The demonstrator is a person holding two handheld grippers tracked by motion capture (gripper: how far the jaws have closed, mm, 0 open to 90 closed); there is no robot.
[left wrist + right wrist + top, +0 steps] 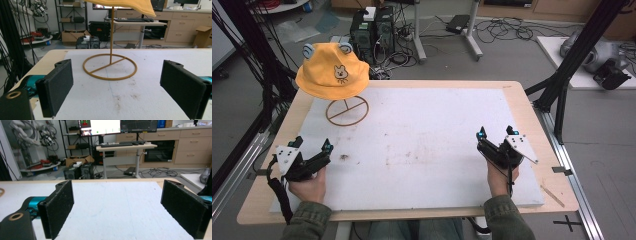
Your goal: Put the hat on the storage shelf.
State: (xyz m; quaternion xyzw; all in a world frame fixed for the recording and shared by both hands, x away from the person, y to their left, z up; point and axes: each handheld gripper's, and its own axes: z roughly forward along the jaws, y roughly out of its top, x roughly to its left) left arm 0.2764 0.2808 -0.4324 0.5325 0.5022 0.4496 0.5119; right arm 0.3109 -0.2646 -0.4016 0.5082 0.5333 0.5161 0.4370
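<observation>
A yellow bucket hat (332, 70) with a small animal face and two blue ears hangs on a thin brown wire stand (347, 111) at the table's far left. In the left gripper view the stand's ring base (110, 67) lies straight ahead and the hat's brim (125, 5) shows at the top. My left gripper (313, 145) is open near the front left, well short of the stand. My right gripper (497, 132) is open at the front right, with nothing between its jaws. Both rest low over the white board (427, 140).
The white board covers most of the wooden table (532, 120); small dark stains (344, 157) mark it near the left gripper. Black frame posts (572, 60) rise at the right and cables (262, 75) hang at the left. Computer towers (372, 30) stand on the floor beyond the table.
</observation>
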